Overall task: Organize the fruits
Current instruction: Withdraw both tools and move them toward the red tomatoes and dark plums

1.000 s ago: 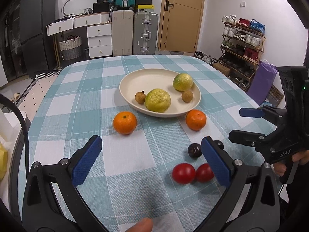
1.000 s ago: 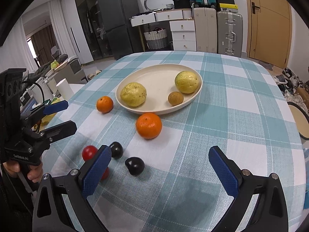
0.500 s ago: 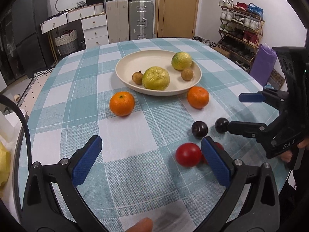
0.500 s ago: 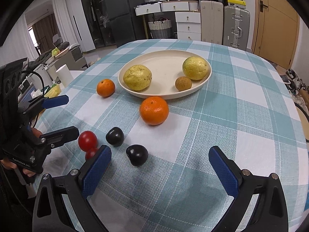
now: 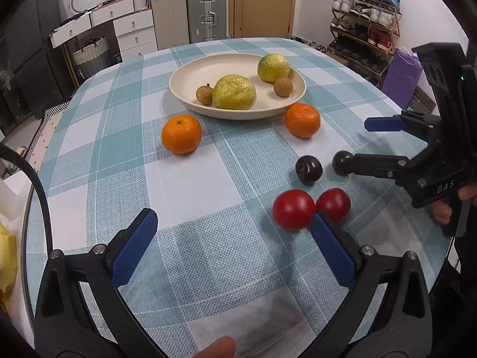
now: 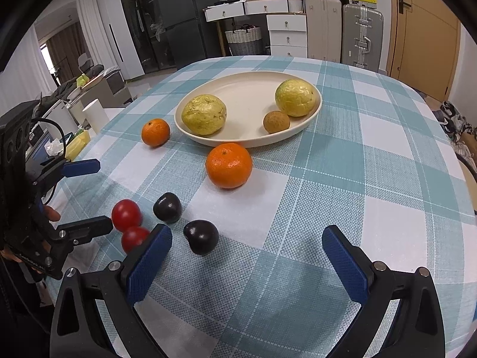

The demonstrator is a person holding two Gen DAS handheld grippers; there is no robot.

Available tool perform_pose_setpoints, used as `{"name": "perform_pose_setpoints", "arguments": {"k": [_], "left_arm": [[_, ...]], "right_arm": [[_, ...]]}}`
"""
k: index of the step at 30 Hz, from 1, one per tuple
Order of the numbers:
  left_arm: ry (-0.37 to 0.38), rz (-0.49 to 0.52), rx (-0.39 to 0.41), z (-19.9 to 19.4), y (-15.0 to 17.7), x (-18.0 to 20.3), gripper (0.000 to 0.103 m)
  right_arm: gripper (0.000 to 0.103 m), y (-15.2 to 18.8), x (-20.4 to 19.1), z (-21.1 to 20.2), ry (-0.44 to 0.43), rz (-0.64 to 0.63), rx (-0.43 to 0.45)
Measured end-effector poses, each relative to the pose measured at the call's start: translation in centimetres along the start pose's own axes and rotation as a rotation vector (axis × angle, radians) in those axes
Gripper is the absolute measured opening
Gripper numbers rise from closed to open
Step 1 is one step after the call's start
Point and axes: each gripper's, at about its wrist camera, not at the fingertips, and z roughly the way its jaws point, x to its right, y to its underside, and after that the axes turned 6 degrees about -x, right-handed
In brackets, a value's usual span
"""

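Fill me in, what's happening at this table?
A person is sorting fruit with a hand-held gripper in each hand. Both are open and empty: the left hand-held gripper hovers near two red tomatoes, the right hand-held gripper near a dark plum. The cream plate already holds two yellow-green fruits and two small brown ones. Two oranges, both tomatoes and both plums sit on the checked tablecloth.

This is a lived-in home, a dining corner near the entry. A shoe rack [image 5: 365,9] full of sneakers, suitcases [image 5: 205,15] by a wooden door [image 5: 262,3], white drawers [image 6: 286,34] and a tall fridge [image 6: 179,21] surround the checked-cloth surface [image 5: 208,179].
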Motion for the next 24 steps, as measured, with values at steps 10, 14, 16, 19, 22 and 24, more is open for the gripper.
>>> {"name": "perform_pose_setpoints", "arguments": {"k": [10,14,16,19,22,24], "left_arm": [[0.001,0.028,-0.038,1.0,0.2,1.1,0.102],[-0.02,0.033,-0.046,1.4,0.1,1.5,0.102],[-0.034,0.033,-0.056,1.8,0.0,1.6,0.102],[-0.03,0.032,-0.06,1.9,0.0,1.6,0.1],[-0.017,0.024,-0.056,2.0,-0.1,1.5,0.092],[0.005,0.024,-0.053,1.9,-0.1,1.5,0.084]], "right_arm": [[0.103,0.3,-0.6,0.6,0.022,-0.022,-0.023],[0.103,0.4,-0.9,0.6,0.024,-0.033,-0.021],[0.103,0.3,-0.9,0.5,0.029,-0.035,-0.013],[0.103,0.3,-0.8,0.4,0.025,-0.029,-0.011],[0.103,0.3,-0.7,0.4,0.022,-0.029,-0.013],[0.102,0.4,-0.8,0.5,0.016,-0.033,-0.015]]}}
